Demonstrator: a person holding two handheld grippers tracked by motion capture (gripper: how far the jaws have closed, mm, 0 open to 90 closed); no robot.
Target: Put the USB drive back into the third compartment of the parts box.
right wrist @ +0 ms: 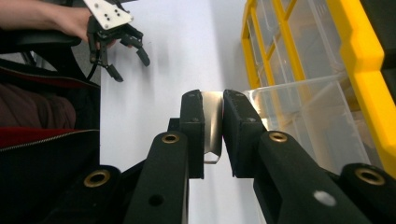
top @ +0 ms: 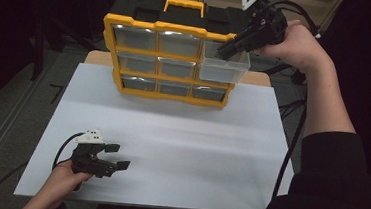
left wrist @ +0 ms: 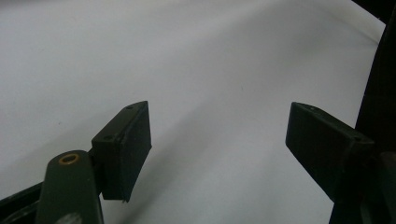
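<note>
Right gripper clamps the drawer's front lip; the drawer slides straight out toward the person; left gripper rests released.

No text, label, brand, number or sign can be read anywhere. The yellow organizer and its clear drawers carry no legible marking, and the white table sheet is blank. The grey plate on the left gripper bears small holes but no lettering, and the black jaws of the right gripper are unmarked.
</note>
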